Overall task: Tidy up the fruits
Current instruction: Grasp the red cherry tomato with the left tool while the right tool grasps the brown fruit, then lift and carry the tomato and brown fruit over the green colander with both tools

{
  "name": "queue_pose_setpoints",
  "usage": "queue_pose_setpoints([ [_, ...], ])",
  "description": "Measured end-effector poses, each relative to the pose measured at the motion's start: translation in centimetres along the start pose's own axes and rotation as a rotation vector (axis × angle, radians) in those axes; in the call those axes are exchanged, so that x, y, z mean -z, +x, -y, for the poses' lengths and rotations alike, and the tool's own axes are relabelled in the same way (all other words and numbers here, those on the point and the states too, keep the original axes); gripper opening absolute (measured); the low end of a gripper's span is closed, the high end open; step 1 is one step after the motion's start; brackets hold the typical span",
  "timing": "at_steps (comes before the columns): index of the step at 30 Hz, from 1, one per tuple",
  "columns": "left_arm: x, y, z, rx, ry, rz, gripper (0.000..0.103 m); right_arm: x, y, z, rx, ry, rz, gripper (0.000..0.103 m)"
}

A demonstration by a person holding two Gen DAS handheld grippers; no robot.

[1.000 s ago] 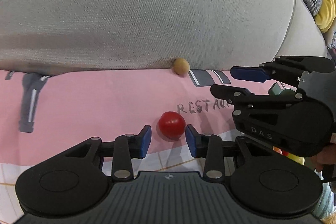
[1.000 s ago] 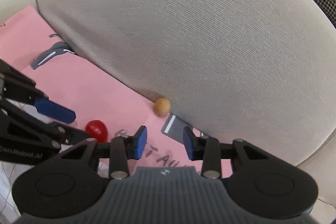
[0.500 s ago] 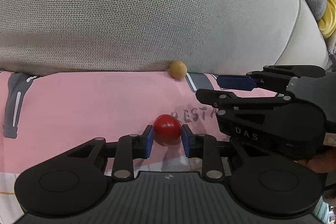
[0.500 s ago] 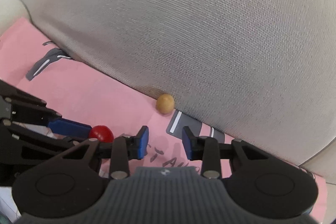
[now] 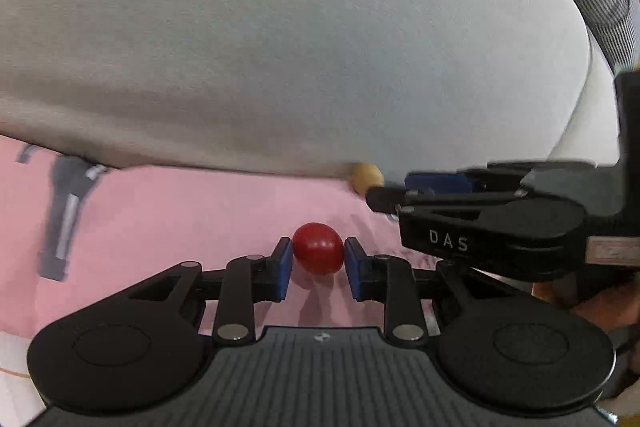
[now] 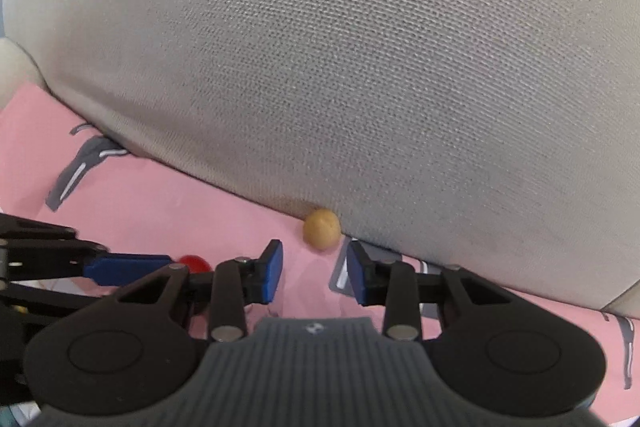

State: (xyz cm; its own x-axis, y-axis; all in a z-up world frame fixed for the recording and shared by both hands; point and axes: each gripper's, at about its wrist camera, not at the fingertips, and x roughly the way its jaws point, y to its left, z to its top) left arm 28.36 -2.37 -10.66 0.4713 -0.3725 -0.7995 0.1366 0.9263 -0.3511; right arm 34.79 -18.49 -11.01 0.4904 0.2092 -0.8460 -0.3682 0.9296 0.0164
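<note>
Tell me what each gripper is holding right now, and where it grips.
The left gripper is shut on the red fruit, pads on its two sides. The right gripper holds nothing; the tan fruit lies just beyond its fingertips.

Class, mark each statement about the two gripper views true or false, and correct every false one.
1. The left gripper is shut on the red fruit. True.
2. The tan fruit lies against the grey cushion. True.
3. The right gripper holds the tan fruit. False: its jaws are empty, and the fruit lies ahead of them.
4. The fruits rest on a green cloth. False: the cloth is pink.
</note>
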Motion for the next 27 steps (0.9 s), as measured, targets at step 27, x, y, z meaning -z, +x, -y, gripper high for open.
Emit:
queue_pose_setpoints([
  [27,0.6,1.1,-0.6,-0.067,0.006,-0.032,0.032,-1.9,2.8,0.1,-0.025,0.096,-0.068,0.022],
])
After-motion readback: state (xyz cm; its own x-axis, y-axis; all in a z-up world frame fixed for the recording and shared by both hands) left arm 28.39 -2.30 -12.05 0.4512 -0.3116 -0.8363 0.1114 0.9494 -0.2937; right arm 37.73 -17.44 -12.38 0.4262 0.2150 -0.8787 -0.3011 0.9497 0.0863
